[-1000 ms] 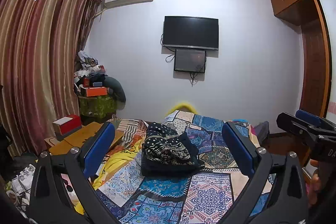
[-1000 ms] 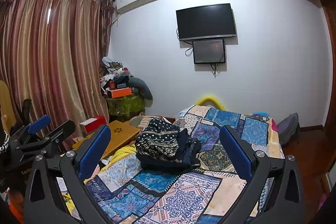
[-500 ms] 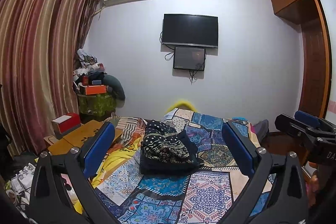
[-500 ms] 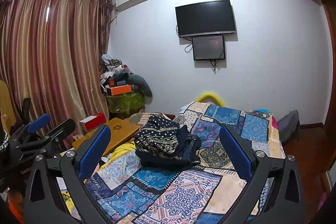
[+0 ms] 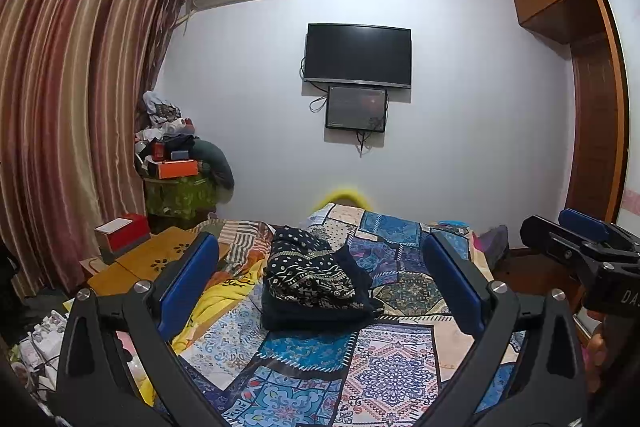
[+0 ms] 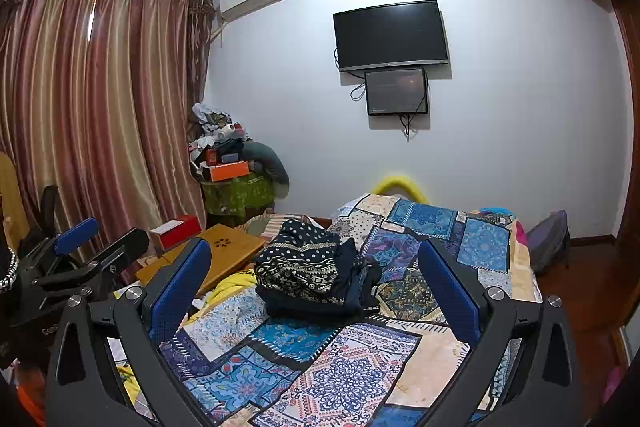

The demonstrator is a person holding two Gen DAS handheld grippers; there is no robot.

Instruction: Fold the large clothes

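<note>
Patterned cloth garment [image 5: 316, 279] on matt patchwork quilt [image 5: 384, 367].

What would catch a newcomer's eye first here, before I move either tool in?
The dark patterned clothes pile sits in a heap mid-bed on the bright patchwork bedspread, framed between the open blue pads of the left tool; the right tool, also open, frames it too. Beyond, a black TV hangs on the white wall, and striped curtains fill the left side.
</note>
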